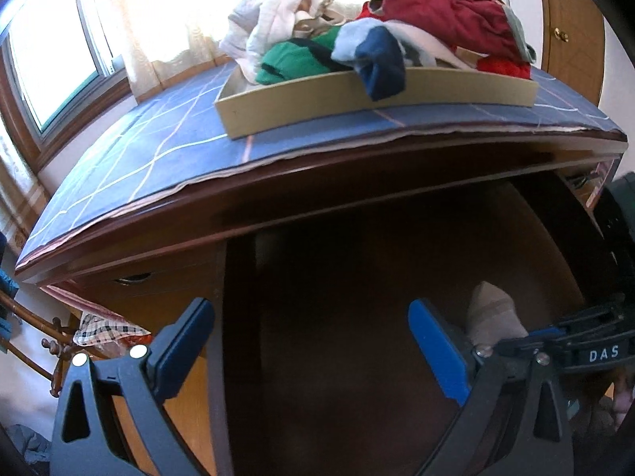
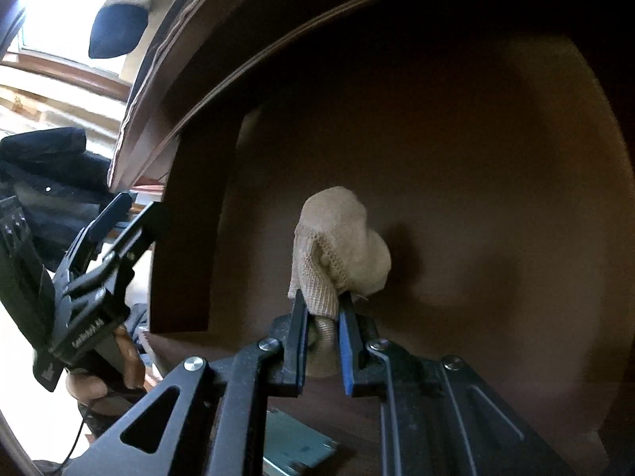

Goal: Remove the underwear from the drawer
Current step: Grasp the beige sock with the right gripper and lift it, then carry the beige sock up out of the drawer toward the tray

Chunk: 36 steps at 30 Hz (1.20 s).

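Right gripper (image 2: 322, 313) — jaws pinched together on a beige knit garment (image 2: 341, 246), the cloth bunched between the pads and bulging out past the tips. The piece hangs clear above the dark drawer floor (image 2: 496, 182); the rest of the drawer looks bare from here (the far corners are too shadowed to be sure).

Left gripper (image 1: 313, 341) — fingers spread wide apart, nothing between them, poised over the open drawer (image 1: 357, 269). From this side the same beige garment (image 1: 494, 313) shows just beyond its right finger, held by the other tool.

On the dresser top, on a blue checked cloth (image 1: 158, 158), sits a shallow cardboard tray (image 1: 357, 107) heaped with clothes (image 1: 397, 39) — white, green, navy, red. Likely the place for what comes out.

Step in hand, as I judge it: the pick is made and the lift-out is under way; the garment is not yet clear of the drawer front.

Next move calls for raising the right hand enough to pass under the dresser's overhanging top edge (image 1: 317, 194) and out toward the person, then up and over to the tray. Keep the pinch firm — the grip holds only a fold, so a snag on the edge could pull it loose. The left hand has no job unless the cloth drags.
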Tool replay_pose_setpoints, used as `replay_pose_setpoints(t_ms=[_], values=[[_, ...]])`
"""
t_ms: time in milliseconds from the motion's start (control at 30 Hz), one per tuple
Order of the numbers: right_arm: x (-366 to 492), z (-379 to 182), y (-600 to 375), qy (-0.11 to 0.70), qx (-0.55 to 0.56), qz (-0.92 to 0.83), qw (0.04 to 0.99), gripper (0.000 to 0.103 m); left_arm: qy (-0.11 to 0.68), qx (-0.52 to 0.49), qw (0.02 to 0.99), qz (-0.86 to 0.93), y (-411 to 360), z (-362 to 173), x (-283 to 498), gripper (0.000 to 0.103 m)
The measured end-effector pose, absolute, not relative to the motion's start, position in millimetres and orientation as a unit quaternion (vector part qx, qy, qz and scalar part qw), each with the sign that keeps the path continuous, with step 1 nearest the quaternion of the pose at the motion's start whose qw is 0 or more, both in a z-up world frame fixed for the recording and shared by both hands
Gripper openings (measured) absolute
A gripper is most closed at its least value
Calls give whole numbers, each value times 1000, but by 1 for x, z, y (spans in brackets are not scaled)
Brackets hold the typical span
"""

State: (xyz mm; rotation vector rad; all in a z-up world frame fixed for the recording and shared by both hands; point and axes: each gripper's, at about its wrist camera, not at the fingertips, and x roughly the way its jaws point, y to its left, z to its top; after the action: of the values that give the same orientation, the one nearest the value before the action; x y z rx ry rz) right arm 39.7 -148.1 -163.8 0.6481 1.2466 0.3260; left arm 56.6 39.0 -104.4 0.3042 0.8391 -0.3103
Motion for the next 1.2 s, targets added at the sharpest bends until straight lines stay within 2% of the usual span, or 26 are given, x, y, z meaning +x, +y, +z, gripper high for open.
replay_pose_setpoints(t_ms=[467, 1200], values=[[5, -156, -201, 535, 259, 79, 801, 14, 415, 143, 888, -137, 31, -114, 68, 100], [4, -164, -199, 530, 251, 56, 808, 14, 420, 132, 885, -150, 27, -117, 68, 100]])
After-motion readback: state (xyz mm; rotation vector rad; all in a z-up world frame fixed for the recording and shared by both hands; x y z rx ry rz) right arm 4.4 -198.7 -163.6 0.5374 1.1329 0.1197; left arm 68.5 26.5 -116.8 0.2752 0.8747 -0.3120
